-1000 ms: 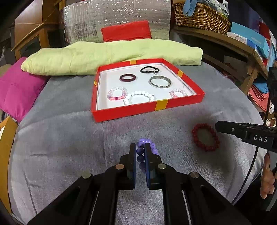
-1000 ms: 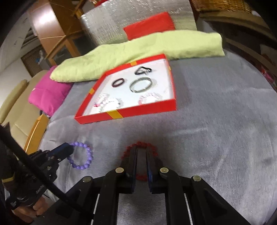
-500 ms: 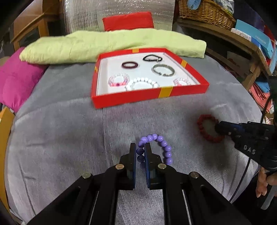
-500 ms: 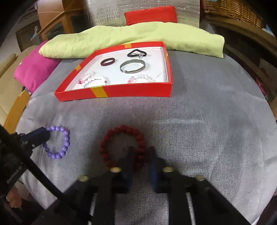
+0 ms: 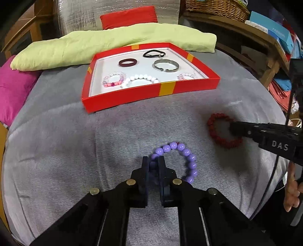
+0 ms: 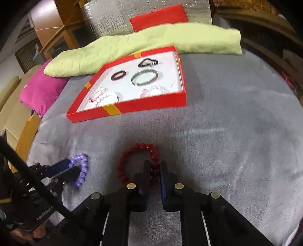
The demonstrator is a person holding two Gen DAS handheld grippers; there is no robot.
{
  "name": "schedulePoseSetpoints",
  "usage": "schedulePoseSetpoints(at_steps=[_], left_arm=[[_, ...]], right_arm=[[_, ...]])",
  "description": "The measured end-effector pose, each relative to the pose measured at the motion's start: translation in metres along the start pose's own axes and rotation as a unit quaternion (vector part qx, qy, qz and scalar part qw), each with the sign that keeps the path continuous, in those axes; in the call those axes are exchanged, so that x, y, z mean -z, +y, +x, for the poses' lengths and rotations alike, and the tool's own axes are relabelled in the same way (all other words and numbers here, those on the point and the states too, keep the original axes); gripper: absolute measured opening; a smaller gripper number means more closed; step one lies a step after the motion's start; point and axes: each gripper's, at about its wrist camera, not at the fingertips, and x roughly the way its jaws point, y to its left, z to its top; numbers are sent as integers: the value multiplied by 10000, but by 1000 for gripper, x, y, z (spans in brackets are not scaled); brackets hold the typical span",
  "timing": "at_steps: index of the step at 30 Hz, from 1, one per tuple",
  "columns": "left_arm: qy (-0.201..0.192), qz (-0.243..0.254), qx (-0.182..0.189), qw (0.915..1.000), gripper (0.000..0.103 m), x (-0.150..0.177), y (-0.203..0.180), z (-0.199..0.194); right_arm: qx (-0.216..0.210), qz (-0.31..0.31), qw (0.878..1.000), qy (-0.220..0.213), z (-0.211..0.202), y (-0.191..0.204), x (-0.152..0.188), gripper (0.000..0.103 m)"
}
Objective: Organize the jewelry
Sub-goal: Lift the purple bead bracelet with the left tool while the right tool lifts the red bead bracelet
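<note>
A purple bead bracelet (image 5: 186,158) lies on the grey cloth; my left gripper (image 5: 153,163) is shut on its left side. It also shows in the right wrist view (image 6: 81,170). A dark red bead bracelet (image 6: 132,157) lies further right; my right gripper (image 6: 154,167) is shut on its right side. It also shows in the left wrist view (image 5: 217,130). Beyond them stands a red tray (image 5: 151,93) with a white floor. It holds several bracelets: a white bead one (image 5: 140,79), a metal bangle (image 5: 165,65), a dark ring-shaped one (image 5: 127,62).
A light green cushion (image 5: 113,45) lies behind the tray. A magenta cushion (image 5: 13,89) sits at the left edge. A wooden shelf with a wicker basket (image 5: 215,7) and blue boxes stands at the right. The grey cloth (image 5: 56,151) falls away at the sides.
Both grippers have risen and tilted a little, each still shut on its bracelet. The purple bracelet now shows as a fuller loop; the right gripper now clearly pinches the red bracelet.
</note>
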Motion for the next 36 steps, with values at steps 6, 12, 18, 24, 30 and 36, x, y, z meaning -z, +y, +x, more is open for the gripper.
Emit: schedulePoseSetpoints(at_steps=[6, 12, 18, 24, 30, 36], left_arm=[[-276, -151, -51, 9995, 9, -5, 8, -12], [-489, -301, -138, 9983, 9, -9, 20, -22], [-771, -466, -235, 9957, 9, -13, 29, -36], [-943, -543, -204, 9939, 9, -16, 31, -43], [-909, -506, -178, 9944, 9, -16, 31, -41], [-852, -474, -151, 9951, 9, -13, 28, -41]], right_arm=[[7, 6, 10000, 28, 1, 0, 1, 12], [35, -277, 9994, -205, -5, 7, 1, 9], [-185, -278, 9974, -632, -22, 10, -4, 9], [-445, -205, 9938, -997, -38, 11, -10, 9], [-439, -77, 9957, -815, -35, 5, -12, 11], [-272, 116, 9992, -259, -15, -8, -7, 49]])
